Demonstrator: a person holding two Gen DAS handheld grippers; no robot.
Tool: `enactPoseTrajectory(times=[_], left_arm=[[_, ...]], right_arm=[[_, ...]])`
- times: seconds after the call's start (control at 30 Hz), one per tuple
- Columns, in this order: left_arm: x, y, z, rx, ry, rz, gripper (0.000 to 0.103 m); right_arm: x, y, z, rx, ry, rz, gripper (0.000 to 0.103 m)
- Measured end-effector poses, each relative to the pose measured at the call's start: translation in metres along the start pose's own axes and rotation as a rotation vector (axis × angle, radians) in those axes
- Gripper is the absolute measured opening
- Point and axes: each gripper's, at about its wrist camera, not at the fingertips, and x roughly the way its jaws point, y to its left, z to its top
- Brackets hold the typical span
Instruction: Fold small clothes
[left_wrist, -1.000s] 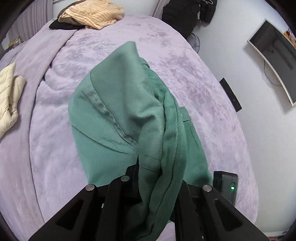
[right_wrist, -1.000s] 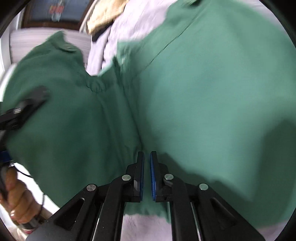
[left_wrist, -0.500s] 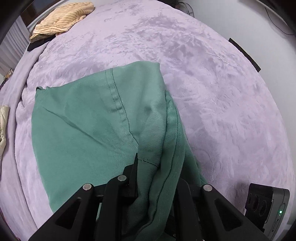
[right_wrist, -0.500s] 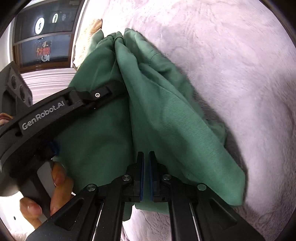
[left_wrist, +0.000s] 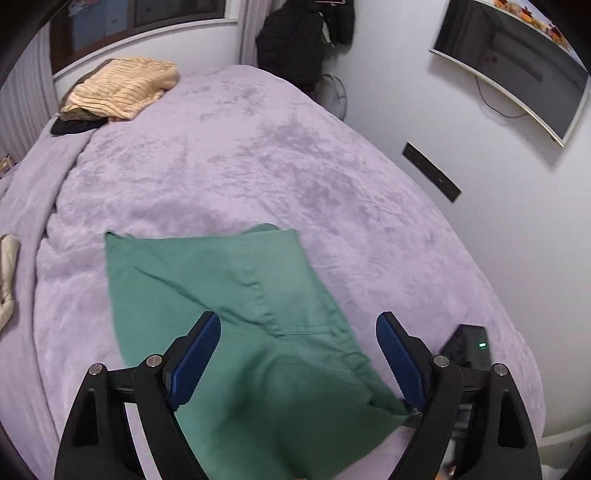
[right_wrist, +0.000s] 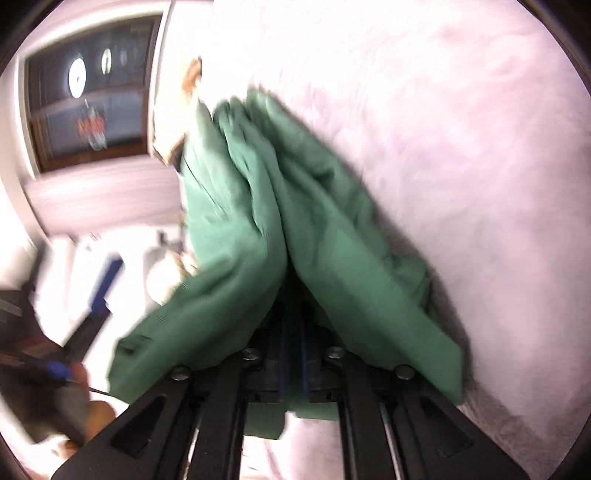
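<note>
The left gripper (left_wrist: 298, 325) is matte black plastic. Each of its two fingers (left_wrist: 173, 373) is a flat angular bar with a triangular cut-out near its base and carries a long blue pad (left_wrist: 400, 360) on the inner face. Two round silver screws (left_wrist: 154, 360) sit on top of each finger, one near the pad and one further out.

The right gripper (right_wrist: 291, 354) has the same build: black bars with triangular cut-outs, round silver screws (right_wrist: 403, 371), thin blue pad edges and slim metal rods running along the bars. From the left wrist view its body (left_wrist: 467, 345) shows as a black box with a small green light (left_wrist: 482, 345).
</note>
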Motion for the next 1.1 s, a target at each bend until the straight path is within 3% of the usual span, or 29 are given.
enactPoseTrajectory(times=[0.03,0.1,0.23,0.33,0.43,0.47,0.5,0.53,0.57,0.67,0.73,0.93,0.97,1.0,1.03,1.1], left_arm=[[-0.001,0.016,-0.001,-0.021,-0.003,0.038,0.087],[0.003,0.055,-0.010,-0.078,0.021,0.120,0.087],[0.022,0.115,-0.046,-0.208,0.128,0.214,0.087],[0.031,0.133,-0.079,-0.279,0.194,0.225,0.087],[0.031,0.130,-0.102,-0.302,0.204,0.218,0.087],[0.030,0.129,-0.106,-0.308,0.198,0.217,0.087],[0.028,0.128,-0.108,-0.315,0.200,0.213,0.087],[0.027,0.128,-0.108,-0.322,0.204,0.212,0.087],[0.024,0.128,-0.109,-0.327,0.206,0.211,0.087],[0.014,0.126,-0.107,-0.311,0.186,0.201,0.087],[0.014,0.122,-0.108,-0.275,0.191,0.198,0.087],[0.023,0.109,-0.127,-0.215,0.209,0.187,0.087],[0.023,0.109,-0.127,-0.216,0.209,0.188,0.087],[0.021,0.111,-0.126,-0.220,0.213,0.187,0.087],[0.020,0.112,-0.124,-0.220,0.220,0.190,0.087],[0.015,0.114,-0.123,-0.215,0.227,0.196,0.087]], right_arm=[[-0.006,-0.003,0.008,0.019,-0.013,0.030,0.030],[-0.016,-0.005,0.016,0.045,-0.035,0.087,0.052],[-0.018,0.002,0.022,0.067,-0.033,0.195,0.064],[-0.012,0.029,0.019,0.027,0.018,0.163,0.073],[0.010,0.049,0.026,-0.048,0.100,0.025,0.073],[0.020,0.056,0.028,-0.077,0.124,-0.055,0.067],[0.029,0.064,0.027,-0.121,0.148,-0.138,0.035],[0.034,0.072,0.025,-0.164,0.166,-0.178,0.016],[0.033,0.084,0.023,-0.213,0.162,-0.164,0.011],[0.013,0.113,0.020,-0.331,0.106,-0.109,0.010],[-0.002,0.112,0.027,-0.334,0.079,-0.110,0.010],[-0.014,0.061,0.038,-0.217,0.099,-0.340,0.012],[-0.021,0.059,0.036,-0.196,0.077,-0.359,0.020],[-0.028,0.061,0.037,-0.196,0.052,-0.385,0.035],[-0.035,0.065,0.038,-0.213,0.022,-0.411,0.041],[-0.048,0.085,0.039,-0.283,-0.024,-0.400,0.042]])
